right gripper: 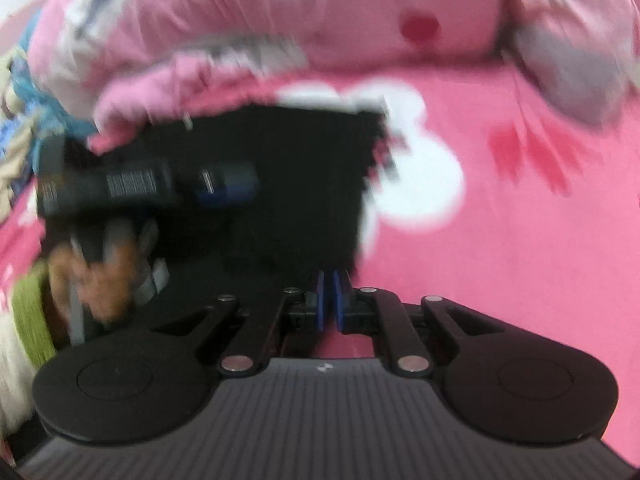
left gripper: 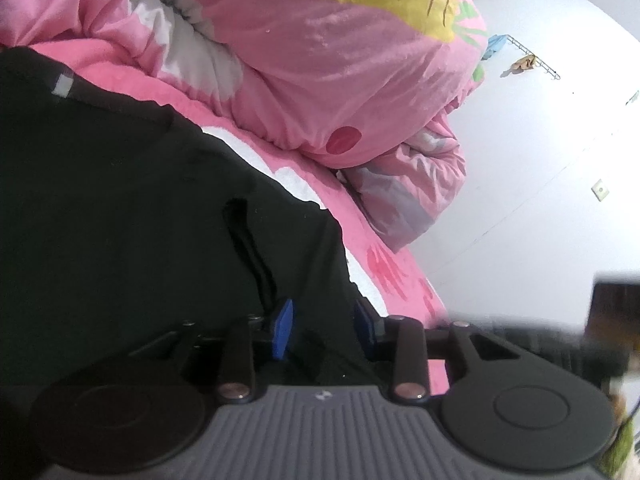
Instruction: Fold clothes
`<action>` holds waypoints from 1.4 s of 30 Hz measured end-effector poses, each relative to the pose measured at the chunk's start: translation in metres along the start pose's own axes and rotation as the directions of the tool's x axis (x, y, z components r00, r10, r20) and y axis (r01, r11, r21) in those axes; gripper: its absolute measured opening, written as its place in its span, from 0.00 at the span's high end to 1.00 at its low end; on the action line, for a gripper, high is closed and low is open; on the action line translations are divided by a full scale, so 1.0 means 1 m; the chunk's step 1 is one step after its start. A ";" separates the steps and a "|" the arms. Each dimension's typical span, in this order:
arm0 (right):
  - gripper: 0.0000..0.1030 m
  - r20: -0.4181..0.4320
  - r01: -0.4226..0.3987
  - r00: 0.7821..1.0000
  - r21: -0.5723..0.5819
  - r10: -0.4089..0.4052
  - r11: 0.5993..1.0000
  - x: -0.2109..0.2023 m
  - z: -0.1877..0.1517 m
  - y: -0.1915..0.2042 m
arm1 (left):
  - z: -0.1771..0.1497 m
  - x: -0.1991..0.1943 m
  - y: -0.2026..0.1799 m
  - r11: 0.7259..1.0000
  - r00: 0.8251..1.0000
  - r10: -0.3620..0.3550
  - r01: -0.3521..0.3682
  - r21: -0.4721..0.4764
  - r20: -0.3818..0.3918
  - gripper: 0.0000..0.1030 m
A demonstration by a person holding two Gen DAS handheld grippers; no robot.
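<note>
One black garment (left gripper: 132, 216) lies on the pink bed sheet (left gripper: 396, 276), filling the left and centre of the left wrist view; in the right wrist view it sits in the middle of the frame as a roughly squared dark block. Its straight edges suggest at least one fold is already in, though the motion blur there hides how many layers are stacked. No finished pile of folded clothes shows, so by my reading the job is partway through this single piece, with further folds and the final tidying left.

The left hand-held gripper (left gripper: 324, 330) has its blue pads well apart, with black cloth lying between and under them; nothing is pinched. The right hand-held gripper (right gripper: 329, 300) has its pads drawn almost together at the garment's lower right edge; whether a thin layer of cloth is caught between them I cannot tell.

Counted: one black garment, two hand-held grippers, one bunched pink quilt (left gripper: 328, 64) with a carrot print in the upper part of both frames.
</note>
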State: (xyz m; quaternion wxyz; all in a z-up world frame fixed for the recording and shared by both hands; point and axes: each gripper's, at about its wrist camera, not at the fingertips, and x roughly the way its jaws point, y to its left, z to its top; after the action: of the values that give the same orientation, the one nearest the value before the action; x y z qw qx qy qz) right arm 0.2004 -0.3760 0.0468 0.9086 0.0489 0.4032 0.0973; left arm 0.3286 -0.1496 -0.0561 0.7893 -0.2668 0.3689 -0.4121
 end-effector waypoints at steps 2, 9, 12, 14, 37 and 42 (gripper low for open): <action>0.94 0.053 -0.005 0.999 -0.016 0.006 1.000 0.015 0.023 0.007 | -0.002 0.000 -0.004 1.000 1.000 0.014 -0.014 0.028 -0.004 0.63; 0.94 0.039 0.000 0.999 0.059 -0.003 0.998 0.118 0.083 -0.023 | -0.004 -0.001 -0.007 0.998 1.000 0.010 -0.010 0.062 -0.003 0.57; 1.00 0.067 0.006 0.998 0.106 -0.013 0.994 0.148 0.093 -0.039 | -0.005 -0.002 -0.010 0.997 1.000 0.008 -0.008 0.080 -0.003 0.54; 0.97 0.113 -0.003 0.993 0.173 -0.017 0.985 0.141 0.098 -0.047 | -0.006 -0.002 -0.012 0.996 1.000 0.012 -0.012 0.091 -0.004 0.52; 0.87 0.196 -0.283 0.955 0.373 0.223 0.883 0.014 0.085 -0.033 | 0.002 -0.048 -0.057 0.981 0.995 0.025 -0.042 0.191 0.092 0.45; 0.76 0.290 -0.217 0.950 0.345 0.116 0.913 -0.147 0.041 -0.033 | 0.011 -0.127 -0.111 0.972 0.988 0.086 -0.111 0.207 0.126 0.45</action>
State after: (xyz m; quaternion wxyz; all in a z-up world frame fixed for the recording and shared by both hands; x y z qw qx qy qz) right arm 0.1385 -0.4401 0.1754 0.9164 0.2673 0.2843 0.0894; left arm 0.2381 -0.0983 0.0774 0.8531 -0.1855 0.2887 -0.3931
